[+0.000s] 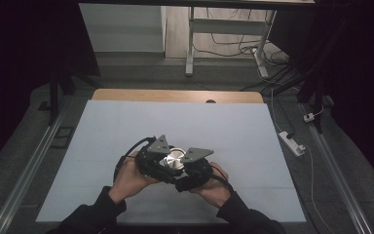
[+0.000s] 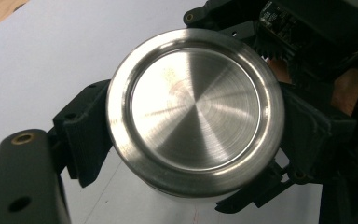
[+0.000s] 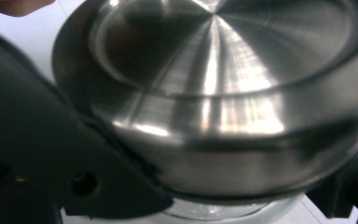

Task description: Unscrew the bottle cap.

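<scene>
A round lid of brushed steel, shiny, with fine circular grain and a raised rim, caps a clear glass jar over the white table. The left gripper has its black ridged jaws clamped on the lid's rim from both sides. The right gripper squeezes the jar just under the lid.
</scene>
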`<state>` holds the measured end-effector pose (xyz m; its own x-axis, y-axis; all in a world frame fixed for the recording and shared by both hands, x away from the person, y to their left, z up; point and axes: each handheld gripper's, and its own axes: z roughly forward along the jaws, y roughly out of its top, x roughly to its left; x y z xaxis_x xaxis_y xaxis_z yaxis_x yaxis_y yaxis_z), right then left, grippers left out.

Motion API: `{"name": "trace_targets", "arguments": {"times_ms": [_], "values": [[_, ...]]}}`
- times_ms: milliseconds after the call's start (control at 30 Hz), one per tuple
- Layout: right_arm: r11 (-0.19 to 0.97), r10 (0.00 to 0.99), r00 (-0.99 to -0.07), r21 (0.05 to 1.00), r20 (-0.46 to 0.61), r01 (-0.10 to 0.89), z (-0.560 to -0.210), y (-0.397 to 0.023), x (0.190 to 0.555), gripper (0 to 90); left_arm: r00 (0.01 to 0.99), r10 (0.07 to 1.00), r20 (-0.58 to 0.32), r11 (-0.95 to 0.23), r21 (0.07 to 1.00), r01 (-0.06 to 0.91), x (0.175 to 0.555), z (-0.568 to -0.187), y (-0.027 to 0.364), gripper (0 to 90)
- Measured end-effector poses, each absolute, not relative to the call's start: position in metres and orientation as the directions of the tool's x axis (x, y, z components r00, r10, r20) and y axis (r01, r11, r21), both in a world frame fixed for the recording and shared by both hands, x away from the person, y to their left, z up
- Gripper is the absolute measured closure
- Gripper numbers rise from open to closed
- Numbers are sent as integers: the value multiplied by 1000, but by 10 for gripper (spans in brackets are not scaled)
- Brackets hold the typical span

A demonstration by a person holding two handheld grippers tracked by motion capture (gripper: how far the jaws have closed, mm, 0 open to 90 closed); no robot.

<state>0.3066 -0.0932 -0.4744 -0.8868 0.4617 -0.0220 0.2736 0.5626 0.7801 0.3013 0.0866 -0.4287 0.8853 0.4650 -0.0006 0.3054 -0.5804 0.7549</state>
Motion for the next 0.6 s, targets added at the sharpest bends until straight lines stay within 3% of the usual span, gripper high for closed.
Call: {"name": "trace_targets", "arguments": {"times_ms": [600], "values": [[557,456,-890,783,-9,278,-475,-93,306,152,888,457,-54,-561,757,335,304,-424,91,191]]}}
